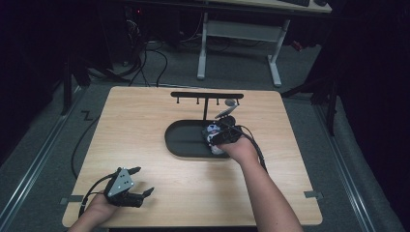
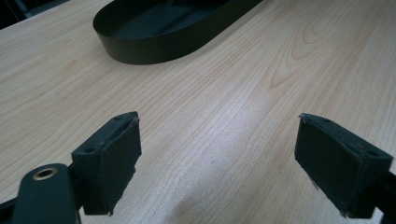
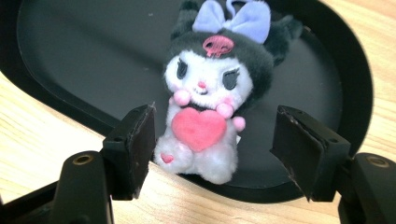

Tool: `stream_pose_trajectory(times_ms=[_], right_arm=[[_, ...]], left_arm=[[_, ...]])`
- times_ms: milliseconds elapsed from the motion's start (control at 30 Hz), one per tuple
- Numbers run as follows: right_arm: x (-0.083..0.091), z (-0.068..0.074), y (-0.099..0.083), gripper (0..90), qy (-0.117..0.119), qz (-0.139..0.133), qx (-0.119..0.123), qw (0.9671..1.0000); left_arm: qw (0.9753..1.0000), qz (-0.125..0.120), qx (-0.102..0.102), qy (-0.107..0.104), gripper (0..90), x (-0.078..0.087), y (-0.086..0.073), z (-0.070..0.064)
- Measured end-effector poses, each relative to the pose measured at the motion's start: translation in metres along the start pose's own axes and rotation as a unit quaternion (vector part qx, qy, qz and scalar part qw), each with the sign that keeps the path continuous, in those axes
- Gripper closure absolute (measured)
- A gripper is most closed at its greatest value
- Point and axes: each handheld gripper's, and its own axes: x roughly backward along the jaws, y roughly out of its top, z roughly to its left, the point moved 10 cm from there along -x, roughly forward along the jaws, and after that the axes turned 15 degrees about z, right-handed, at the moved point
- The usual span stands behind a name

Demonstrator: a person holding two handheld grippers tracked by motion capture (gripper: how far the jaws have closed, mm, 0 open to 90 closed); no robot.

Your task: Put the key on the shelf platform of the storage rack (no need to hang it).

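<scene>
1. The left claw (image 1: 142, 181) is resting near the front left corner of the table (image 1: 145, 111), its jaws spread wide and gripping nothing; in the left gripper view only bare wood is lying between them.
2. The black oval tray (image 1: 176, 145) is sitting at the middle of the table, below a black hook rack (image 1: 207, 95).
3. The plush toy (image 3: 212, 98), a white-faced doll with a pink heart and a lilac bow, is lying at the right end of the tray, its feet overhanging the rim.
4. The right claw (image 3: 215, 140) is hovering around the toy with its jaws wide open, one on each side, the left pad close to the toy's foot; whether it is touching cannot be told.
</scene>
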Motion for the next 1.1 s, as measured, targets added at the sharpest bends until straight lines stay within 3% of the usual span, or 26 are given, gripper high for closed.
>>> stream_pose_trajectory(times_ms=[267,500,733,1100], right_arm=[[-0.001,0.002,-0.001,30.4,-0.005,0.005,0.010,0.9999],[0.000,0.003,-0.004,31.4,-0.006,-0.007,0.011,0.9999],[0.003,0.002,-0.017,31.6,-0.021,-0.016,0.031,0.9992],[0.008,-0.003,-0.042,31.7,-0.014,-0.051,0.031,0.9981]], left_arm=[[1.0000,0.000,0.000,-0.001,15.5,0.000,0.000,0.000],[1.0000,0.001,-0.001,-0.001,15.5,0.000,0.000,0.000],[1.0000,0.004,-0.004,0.000,15.5,-0.001,0.000,-0.001],[1.0000,0.006,-0.006,0.001,15.5,-0.001,0.000,-0.001]])
